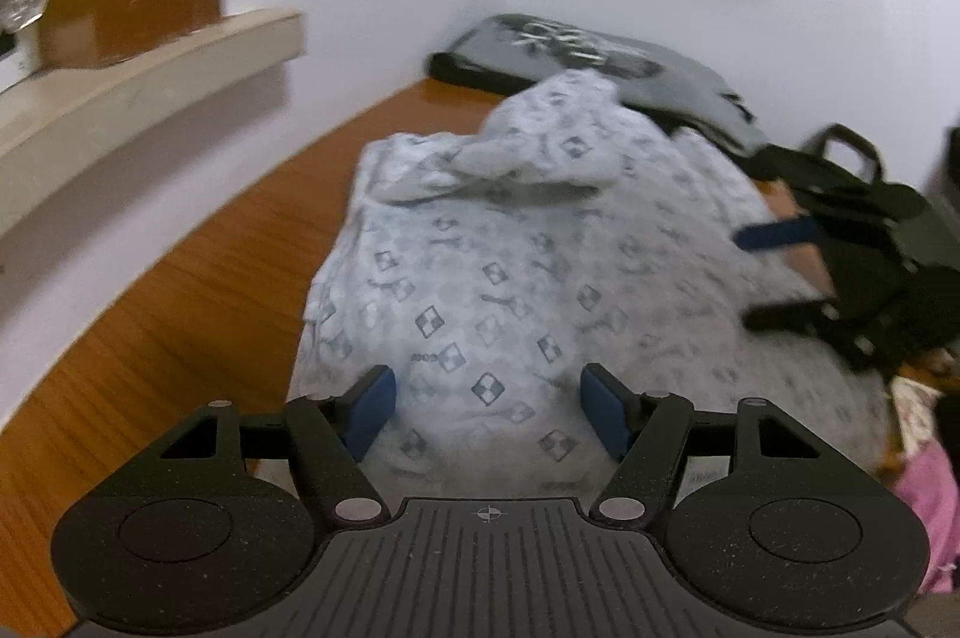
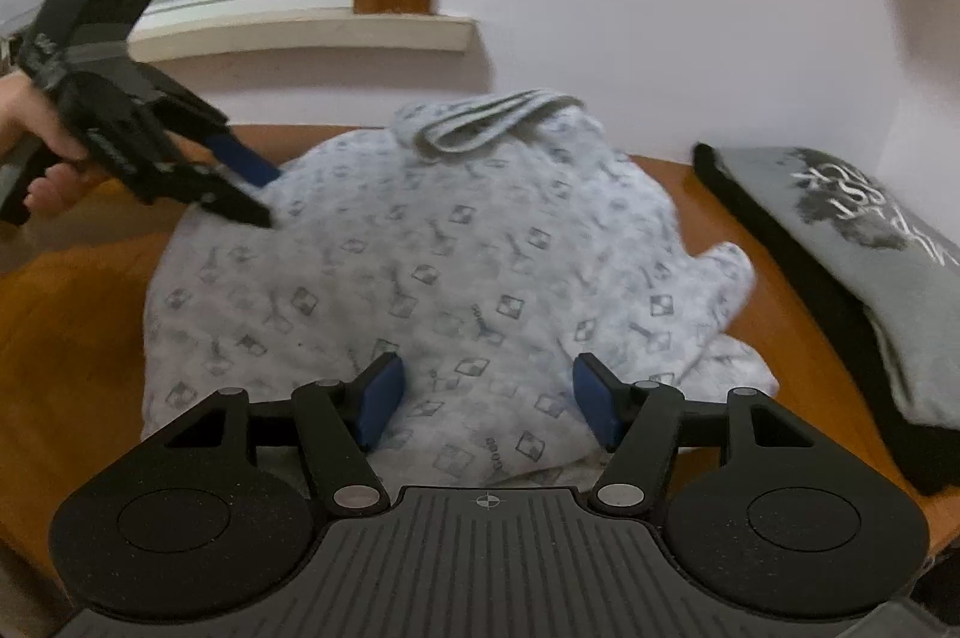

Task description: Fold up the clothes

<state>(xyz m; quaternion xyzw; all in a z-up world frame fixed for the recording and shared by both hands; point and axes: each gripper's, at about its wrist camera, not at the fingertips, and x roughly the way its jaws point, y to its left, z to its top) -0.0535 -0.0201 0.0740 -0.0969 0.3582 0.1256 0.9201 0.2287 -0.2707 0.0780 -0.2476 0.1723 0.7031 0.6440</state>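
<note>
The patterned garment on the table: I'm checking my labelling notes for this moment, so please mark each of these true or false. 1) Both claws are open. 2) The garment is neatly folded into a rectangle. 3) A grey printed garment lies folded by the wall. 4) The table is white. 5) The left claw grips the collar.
1) True: the left claw and the right claw both stand open over the patterned garment.
2) False: it lies bunched and rumpled.
3) True: the grey printed garment sits folded near the wall.
4) False: the table is brown wood.
5) False: the left claw holds nothing; the collar lies free.
</note>
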